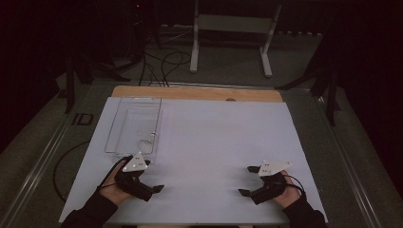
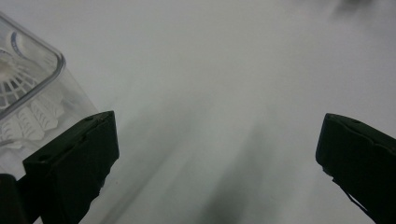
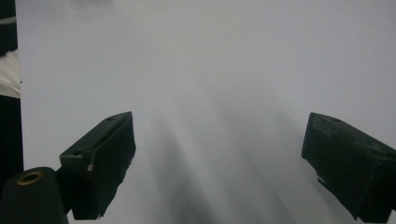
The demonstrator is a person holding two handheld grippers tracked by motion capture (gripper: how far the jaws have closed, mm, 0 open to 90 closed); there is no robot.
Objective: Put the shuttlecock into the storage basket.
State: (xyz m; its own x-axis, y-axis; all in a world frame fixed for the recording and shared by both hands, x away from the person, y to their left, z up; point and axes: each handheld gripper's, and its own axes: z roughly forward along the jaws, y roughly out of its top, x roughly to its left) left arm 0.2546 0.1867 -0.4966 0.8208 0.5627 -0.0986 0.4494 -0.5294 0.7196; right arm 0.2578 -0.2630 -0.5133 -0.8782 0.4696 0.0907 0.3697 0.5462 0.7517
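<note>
White sheeting covers the table point(image 1: 214, 142), which stands in a dark room with a strip of bare wood along its far edge. Beyond it, a white metal frame point(image 1: 233, 28) and loose black cables point(image 1: 161, 64) sit on grey floor.

On the table's left side lies a clear tray point(image 1: 134, 125), long and shallow, its near end close to the person's left hand. Inside, toward that near end, rests a white shuttlecock point(image 1: 146, 141); in the left gripper view the tray's point(image 2: 32, 84) rounded corner shows the feathered shuttlecock point(image 2: 21, 100) through the plastic.

The left hand-held gripper point(image 1: 154, 175) rests low on the sheet just in front of the tray's near end, its grey three-cornered plate facing up. Its jaws stand wide apart with nothing between them; in its own view point(image 2: 219, 154) one jaw sits just beside the tray corner, and I cannot tell whether it touches. The other jaw is over bare sheet.

The right hand-held gripper point(image 1: 246, 180) rests near the table's front right, well apart from the tray. Its jaws are likewise spread wide and hold nothing; its own view point(image 3: 219, 154) looks across plain white sheet, with the table's left edge and a dark strip at the border.

Both forearms, in dark sleeves, enter from the bottom of the high view, and a cable trails from each gripper.
</note>
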